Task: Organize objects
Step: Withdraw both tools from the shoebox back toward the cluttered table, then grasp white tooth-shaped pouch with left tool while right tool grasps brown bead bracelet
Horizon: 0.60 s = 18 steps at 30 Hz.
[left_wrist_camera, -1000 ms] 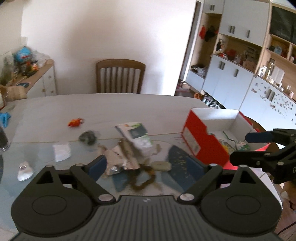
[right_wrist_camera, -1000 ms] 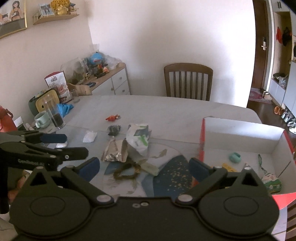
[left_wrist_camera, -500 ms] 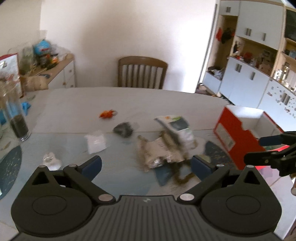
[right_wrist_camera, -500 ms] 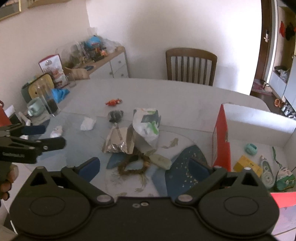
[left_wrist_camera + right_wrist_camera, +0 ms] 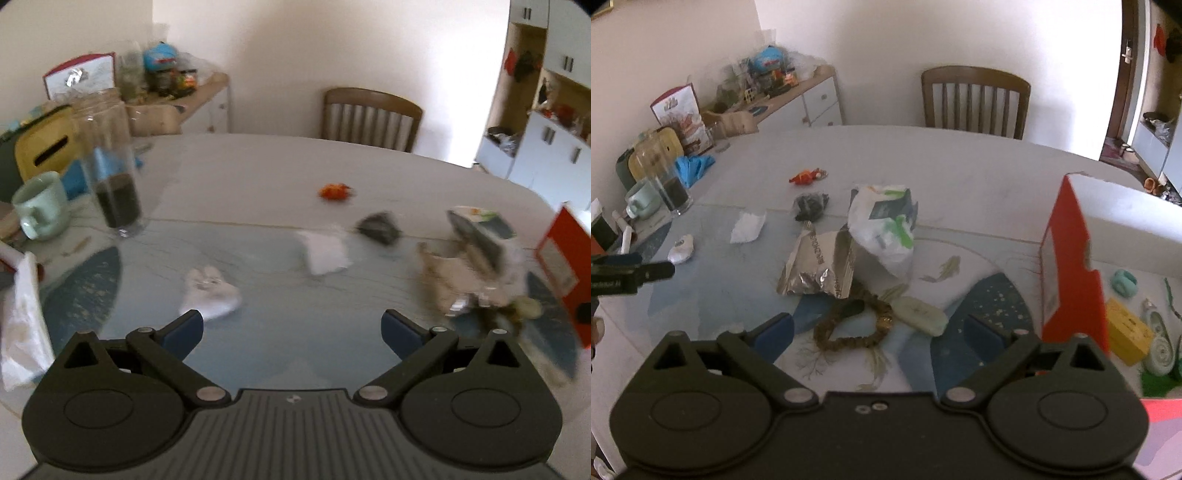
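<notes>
The worktop (image 5: 960, 177) looks smooth with a soft sheen, glossier where the blue print lies near. A foil bag (image 5: 816, 269) is crinkled, shiny metal film. The plastic bag (image 5: 882, 225) behind it is thin and glossy. The scrunchie (image 5: 849, 332) looks like rough gathered cloth. The box (image 5: 1071, 266) is matt red card, white inside. The glass (image 5: 114, 181) at far left is clear and shiny; the mug (image 5: 40, 210) is glazed. The chair (image 5: 975, 99) is brown wood. Both claws (image 5: 879, 332) are matt black plastic with blue pads.

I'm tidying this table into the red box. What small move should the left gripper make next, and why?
Probably ease the left gripper down onto the small white crumpled item: its jaws stand wide and empty, and that item lies just ahead of its left finger.
</notes>
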### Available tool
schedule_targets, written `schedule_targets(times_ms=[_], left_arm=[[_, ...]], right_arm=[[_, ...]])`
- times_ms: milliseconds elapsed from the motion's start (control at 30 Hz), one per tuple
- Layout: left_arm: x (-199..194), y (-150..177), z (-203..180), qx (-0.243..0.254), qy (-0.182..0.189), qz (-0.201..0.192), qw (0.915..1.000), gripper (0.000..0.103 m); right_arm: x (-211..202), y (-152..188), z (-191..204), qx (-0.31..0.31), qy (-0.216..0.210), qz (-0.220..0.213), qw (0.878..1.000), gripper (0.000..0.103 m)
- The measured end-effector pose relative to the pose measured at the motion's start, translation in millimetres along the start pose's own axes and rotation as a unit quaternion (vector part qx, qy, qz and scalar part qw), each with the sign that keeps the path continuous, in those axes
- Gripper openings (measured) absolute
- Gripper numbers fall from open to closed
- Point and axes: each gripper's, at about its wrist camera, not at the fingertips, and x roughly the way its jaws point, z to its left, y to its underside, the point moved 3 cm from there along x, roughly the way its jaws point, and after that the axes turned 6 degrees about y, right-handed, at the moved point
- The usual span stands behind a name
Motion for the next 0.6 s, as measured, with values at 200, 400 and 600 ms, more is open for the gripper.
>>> schedule_targets(times_ms=[200,400,600], left_arm=[[28.9,-3.4,26.0,-0.001,-0.037,0.007,0.9993,0.103],[50.7,-8.1,38.5,-0.003,-0.058,0.013,0.9982,0.103],[65.2,-9.0,41.6,0.003,-0.061,0.023,0.9979,0.103]], right_arm=[[20.0,4.0,4.7,-0.002,0.002,0.024,1.000,0.095],[34.4,9.3,14.9,-0.018,-0.001,0.041,0.999,0.090],[48.8,11.1,27.8,-0.035,-0.004,0.059,0.998,0.084]])
